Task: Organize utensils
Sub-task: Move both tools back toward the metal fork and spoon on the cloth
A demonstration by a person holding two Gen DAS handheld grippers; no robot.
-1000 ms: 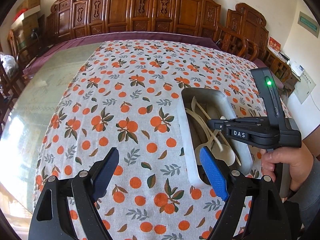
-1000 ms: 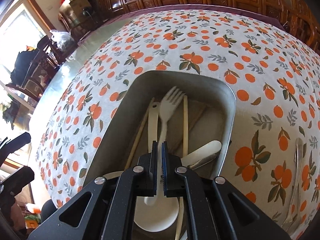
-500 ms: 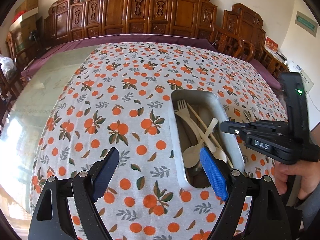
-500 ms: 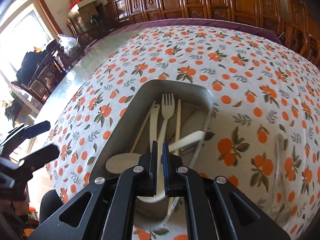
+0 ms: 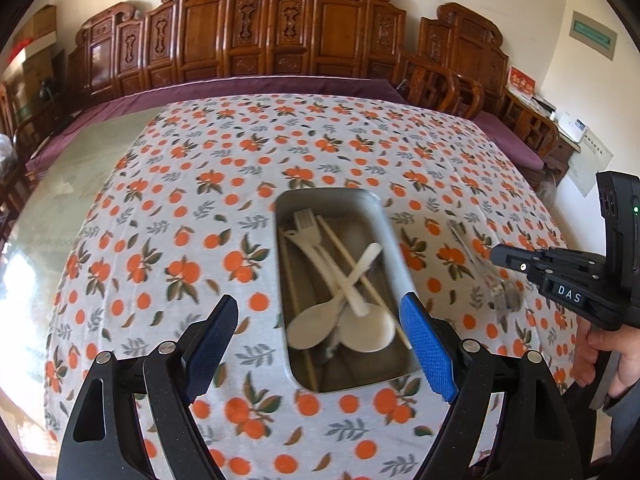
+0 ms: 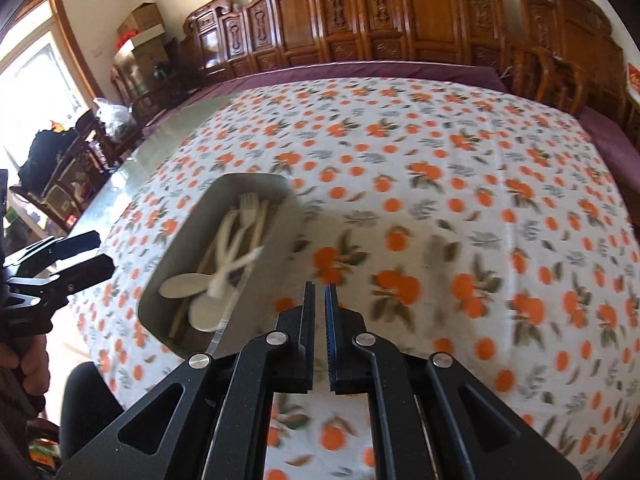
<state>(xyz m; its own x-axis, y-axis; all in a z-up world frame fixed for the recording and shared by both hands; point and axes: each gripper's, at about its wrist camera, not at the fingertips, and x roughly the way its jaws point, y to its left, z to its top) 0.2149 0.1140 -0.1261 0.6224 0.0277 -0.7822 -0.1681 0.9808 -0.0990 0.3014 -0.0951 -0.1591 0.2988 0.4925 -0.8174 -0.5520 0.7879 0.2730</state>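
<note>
Carved wooden chairs [image 5: 280, 36] behind a table [image 5: 320, 140] under orange-print cloth. Grey metal rectangular tray [image 5: 394, 256] holding cream plastic fork [image 5: 306, 222], spoons [image 5: 366, 332] and chopsticks [image 5: 344, 248]; metal fork [image 5: 502, 294] right of it. Left gripper [image 5: 320, 338] spread wide near tray; right gripper [image 6: 319, 308] pressed together, empty.

- Metal tray [image 5: 390, 240] — grey, oblong, lying flat on the orange-print cloth.
- Cream utensils [image 5: 348, 292] — fork, two spoons and chopsticks, crossed loosely inside the tray.
- Metal fork [image 5: 502, 292] — blurred, lying on the cloth beside the tray.
</note>
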